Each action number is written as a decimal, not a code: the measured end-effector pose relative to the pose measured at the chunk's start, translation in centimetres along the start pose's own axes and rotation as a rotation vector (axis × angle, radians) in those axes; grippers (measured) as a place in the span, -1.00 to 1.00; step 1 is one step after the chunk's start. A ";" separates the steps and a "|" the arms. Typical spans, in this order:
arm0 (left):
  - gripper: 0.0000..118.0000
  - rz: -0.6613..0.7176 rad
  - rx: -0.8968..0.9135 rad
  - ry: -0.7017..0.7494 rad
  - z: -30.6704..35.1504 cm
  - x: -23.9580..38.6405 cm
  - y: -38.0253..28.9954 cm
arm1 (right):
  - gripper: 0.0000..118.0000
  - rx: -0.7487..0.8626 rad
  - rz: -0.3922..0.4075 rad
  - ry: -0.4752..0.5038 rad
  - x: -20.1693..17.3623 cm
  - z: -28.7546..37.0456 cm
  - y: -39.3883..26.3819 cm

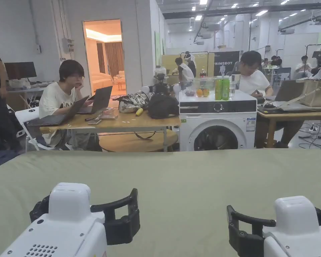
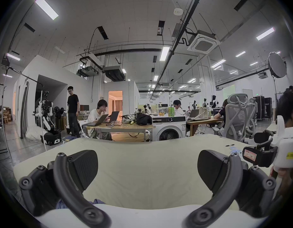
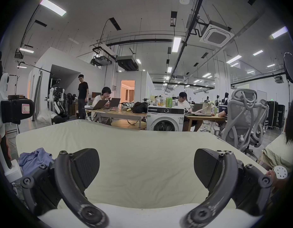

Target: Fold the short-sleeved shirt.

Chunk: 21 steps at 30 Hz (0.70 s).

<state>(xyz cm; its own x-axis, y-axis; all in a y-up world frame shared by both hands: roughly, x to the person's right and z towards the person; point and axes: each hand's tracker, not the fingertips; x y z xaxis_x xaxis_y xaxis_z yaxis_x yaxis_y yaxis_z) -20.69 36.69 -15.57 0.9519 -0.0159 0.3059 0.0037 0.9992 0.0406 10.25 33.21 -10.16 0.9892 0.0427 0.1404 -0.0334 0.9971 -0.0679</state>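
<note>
Head view: a wide surface covered in a pale green sheet [image 1: 190,174] is seen spanning the frame, lightly creased. Both grippers are held low over its near edge, the left gripper [image 1: 131,214] and the right gripper [image 1: 231,227] well apart, neither touching the cloth as far as can be told. Beyond the far edge, a white front-loading washing machine [image 1: 216,125] is noted, with green bottles [image 1: 222,87] and a clear container of fruit standing on top. To its left a wooden table [image 1: 123,121] carries laptops and a black bag [image 1: 162,106]; a seated person [image 1: 61,97] leans on one hand there. Another seated person [image 1: 255,78] is at a table on the right.

Left gripper view: jaws are set wide apart with nothing between them, only bare sheet. A grey mesh office chair [image 2: 238,116] is recorded at right, ceiling strip lights above.

Right gripper view: jaws likewise spread wide, nothing held. The shirt [image 3: 35,159], light blue-violet, is seen as a crumpled heap near the left edge of the sheet, just beside the left jaw's outer side and below the other gripper. No long axis, collar direction or sleeve can be made out from the bunched cloth. A small blue patch of the same cloth [image 2: 63,204] is seen at the lower left of the left gripper view.
</note>
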 end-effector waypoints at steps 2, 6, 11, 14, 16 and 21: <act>1.00 -0.005 -0.003 0.002 0.0 0.1 0.0 | 0.94 0.002 -0.003 -0.001 0.1 0.0 0.1; 0.99 -0.019 0.006 0.010 0.1 0.2 -0.1 | 0.94 0.006 0.003 -0.006 0.0 0.1 0.0; 0.99 -0.022 0.003 -0.001 0.2 0.3 -0.2 | 0.94 -0.009 0.004 0.002 0.0 0.0 -0.2; 0.99 -0.030 0.000 -0.001 0.2 0.5 -0.2 | 0.94 -0.007 0.005 0.002 -0.1 0.1 -0.2; 0.99 -0.035 0.001 -0.003 0.2 0.5 -0.2 | 0.94 -0.006 0.007 0.005 -0.2 0.1 -0.2; 0.99 -0.042 0.007 -0.004 0.4 0.5 -0.2 | 0.94 -0.003 0.018 0.007 -0.4 0.1 -0.1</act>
<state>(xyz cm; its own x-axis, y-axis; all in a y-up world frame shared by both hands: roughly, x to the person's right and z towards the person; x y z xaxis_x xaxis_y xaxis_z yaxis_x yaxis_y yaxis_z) -20.36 36.47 -15.06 0.9498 -0.0576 0.3076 0.0410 0.9973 0.0603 9.81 33.13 -10.13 0.9894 0.0600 0.1319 -0.0507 0.9960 -0.0730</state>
